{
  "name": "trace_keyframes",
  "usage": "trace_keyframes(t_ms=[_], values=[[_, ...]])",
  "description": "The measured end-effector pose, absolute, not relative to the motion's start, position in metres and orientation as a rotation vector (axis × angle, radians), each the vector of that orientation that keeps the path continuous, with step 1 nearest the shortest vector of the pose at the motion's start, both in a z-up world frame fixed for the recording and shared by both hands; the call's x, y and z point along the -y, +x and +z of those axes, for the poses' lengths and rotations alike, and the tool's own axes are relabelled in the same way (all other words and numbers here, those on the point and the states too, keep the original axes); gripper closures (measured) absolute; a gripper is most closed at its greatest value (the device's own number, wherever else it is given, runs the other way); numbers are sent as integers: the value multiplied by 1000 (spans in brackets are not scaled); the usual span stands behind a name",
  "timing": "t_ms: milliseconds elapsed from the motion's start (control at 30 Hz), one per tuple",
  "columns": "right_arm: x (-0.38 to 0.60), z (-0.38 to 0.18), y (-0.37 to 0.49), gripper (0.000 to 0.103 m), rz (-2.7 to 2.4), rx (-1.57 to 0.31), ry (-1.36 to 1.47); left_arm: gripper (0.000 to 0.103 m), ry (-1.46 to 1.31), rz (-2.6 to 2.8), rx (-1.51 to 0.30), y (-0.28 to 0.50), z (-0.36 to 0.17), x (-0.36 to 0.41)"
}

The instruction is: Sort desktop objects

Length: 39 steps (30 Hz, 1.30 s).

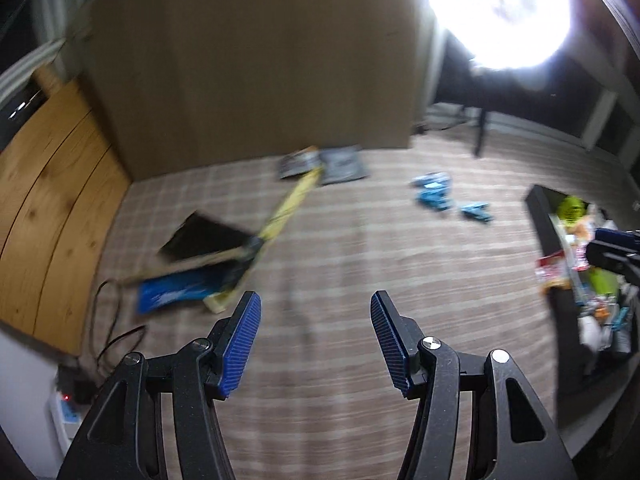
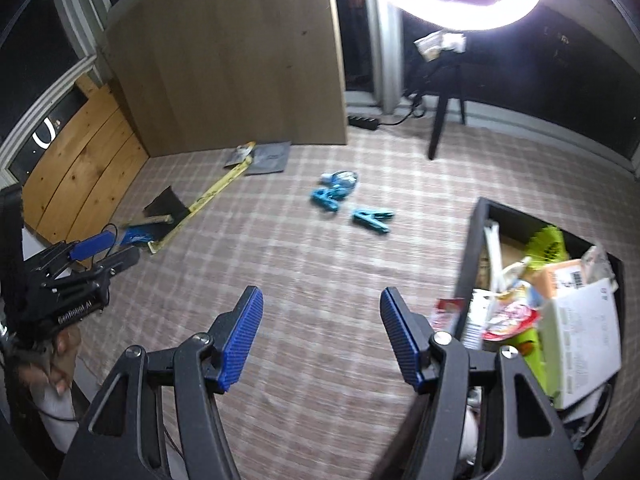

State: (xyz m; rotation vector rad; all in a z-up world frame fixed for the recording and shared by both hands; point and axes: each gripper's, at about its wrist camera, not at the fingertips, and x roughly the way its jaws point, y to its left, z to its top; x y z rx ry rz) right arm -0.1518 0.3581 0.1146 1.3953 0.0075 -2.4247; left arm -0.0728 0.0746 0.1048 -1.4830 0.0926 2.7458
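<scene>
Worktop (image 2: 320, 280) is covered in a plaid cloth, with a tall wooden board (image 2: 224, 52) standing at the back and a ring light (image 2: 452, 4) above right. Black bin (image 2: 476, 240) sits at the right edge, already stuffed with packets and a white carton; it's just beside the right hand-held gripper (image 2: 322, 344) and far right of the left hand-held gripper (image 1: 316, 344). Both hand-held grippers are spread wide with nothing between the pads, hovering over bare cloth, angled down. Loose things, big to small: a long yellow ruler (image 2: 204, 200) running diagonally from near-left to far-centre, lying across a dark booklet (image 2: 166, 204) and a blue booklet (image 2: 138, 236); two flat grey packets (image 2: 268, 158) at the ruler's far end, against the board; a cluster of blue clips (image 2: 334, 192), plus one single blue clip (image 2: 372, 218) nearer the bin, long axis roughly left-right in the right wrist view. Key relation: the clips lie ahead and slightly right of the right gripper, between it and the board, so right hand is nearer and the bin is on its side. The ruler pile is ahead-left of the left gripper, close; my guess is left takes that. Left view is motion-blurred, so finer detail there is unclear.
</scene>
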Motion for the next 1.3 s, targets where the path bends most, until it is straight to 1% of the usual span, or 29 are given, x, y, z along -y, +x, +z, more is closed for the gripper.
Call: trace_keyframes(t_ms=[67,167,233,267,367,467,600,833,1300], values=[[-349,107,-155,43,-2436,-32,1409,48,-1519,2763,-55,-73,97,-54],[-339,96,-158,43,-2434,-19,1427,48,-1552,2782,-22,-71,89,-38],[-332,90,-157,43,-2431,-23,1436,44,-1569,2793,-5,-68,84,-32],[-329,88,-157,43,-2432,-33,1437,41,-1575,2798,5,-66,82,-30],[-316,85,-152,43,-2445,-51,1427,39,-1572,2824,16,-57,82,-24],[-306,87,-145,43,-2476,-52,1398,28,-1564,2842,31,-51,86,-18],[-293,87,-136,43,-2484,-38,1383,27,-1547,2832,30,-42,93,-15],[-272,88,-115,43,-2513,-106,1362,25,-1480,2795,42,-28,107,-13],[-260,83,-94,43,-2538,-112,1378,25,-1424,2756,95,-9,110,-6]])
